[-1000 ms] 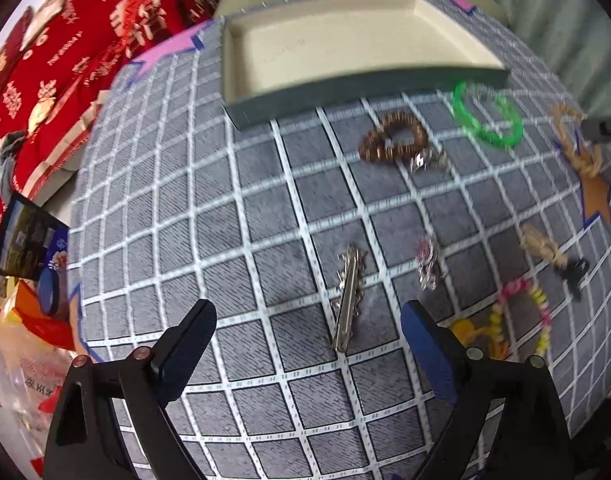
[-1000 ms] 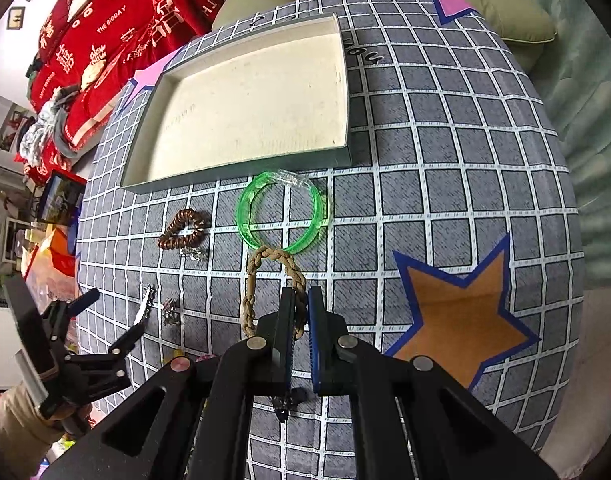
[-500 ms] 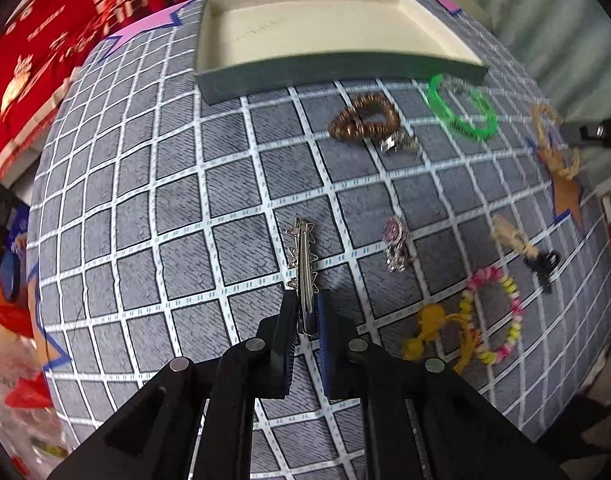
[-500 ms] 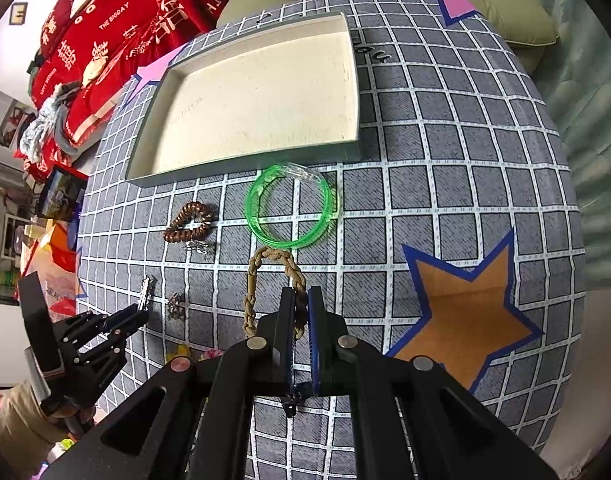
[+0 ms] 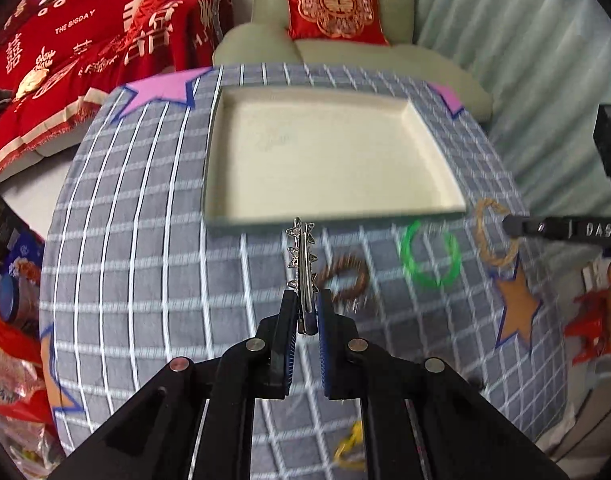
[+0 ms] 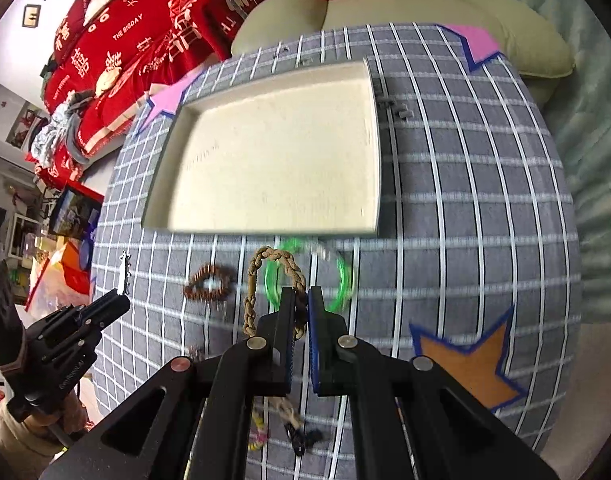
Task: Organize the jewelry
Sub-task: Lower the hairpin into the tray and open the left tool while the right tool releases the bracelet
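A shiny silver metal hair clip with star-shaped trim is glinting between the matt black plastic fingers of the left gripper, whose inner pads are showing blue ribbed faces. A rough tan braided cord bracelet is looking fibrous and dull in the right gripper, itself matt black plastic with bright metal rivets. A translucent green plastic bangle is gleaming glossily on the woven grey cloth with white grid lines, which is appearing matt and coarse. The shallow cream tray is showing a smooth, matt, paper-like lining. A brown beaded bracelet is appearing blurred.
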{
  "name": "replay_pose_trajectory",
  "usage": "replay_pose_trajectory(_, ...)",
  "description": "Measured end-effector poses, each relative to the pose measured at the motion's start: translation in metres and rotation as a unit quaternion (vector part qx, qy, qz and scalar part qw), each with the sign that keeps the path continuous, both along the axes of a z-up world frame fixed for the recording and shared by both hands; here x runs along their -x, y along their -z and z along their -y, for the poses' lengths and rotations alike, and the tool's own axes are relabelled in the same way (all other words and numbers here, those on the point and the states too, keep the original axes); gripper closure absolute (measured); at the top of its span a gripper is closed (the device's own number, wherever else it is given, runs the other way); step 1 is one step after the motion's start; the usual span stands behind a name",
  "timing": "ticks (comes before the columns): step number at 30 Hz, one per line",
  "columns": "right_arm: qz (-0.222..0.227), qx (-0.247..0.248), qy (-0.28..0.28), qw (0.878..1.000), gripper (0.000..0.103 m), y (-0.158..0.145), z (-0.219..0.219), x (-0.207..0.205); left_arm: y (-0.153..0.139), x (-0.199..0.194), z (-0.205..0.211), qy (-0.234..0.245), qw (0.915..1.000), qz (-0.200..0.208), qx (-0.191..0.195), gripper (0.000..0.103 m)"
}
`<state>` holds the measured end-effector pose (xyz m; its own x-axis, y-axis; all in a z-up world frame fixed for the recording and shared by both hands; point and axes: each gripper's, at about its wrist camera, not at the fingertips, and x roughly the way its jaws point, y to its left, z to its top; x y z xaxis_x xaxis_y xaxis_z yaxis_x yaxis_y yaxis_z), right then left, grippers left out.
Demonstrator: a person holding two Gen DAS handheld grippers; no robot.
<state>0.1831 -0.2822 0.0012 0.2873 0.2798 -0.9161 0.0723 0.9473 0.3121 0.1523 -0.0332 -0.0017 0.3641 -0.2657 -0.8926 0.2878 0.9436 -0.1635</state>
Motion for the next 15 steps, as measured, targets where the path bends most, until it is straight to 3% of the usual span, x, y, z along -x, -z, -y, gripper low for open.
replay_pose_trajectory(8, 0.013, 0.008, -0.014, 1.000, 0.097, 0.002, 0.003, -0.057, 0.001, -0.062, 0.026, -0.023, 0.9996, 0.017, -0.006, 0.083)
replay_pose_trajectory(15, 0.009, 0.015, -0.019, 1.000, 0.097, 0.024, 0.003, -0.108, 0.026, -0.110, 0.037, -0.060, 0.9979, 0.008, -0.024, 0.083)
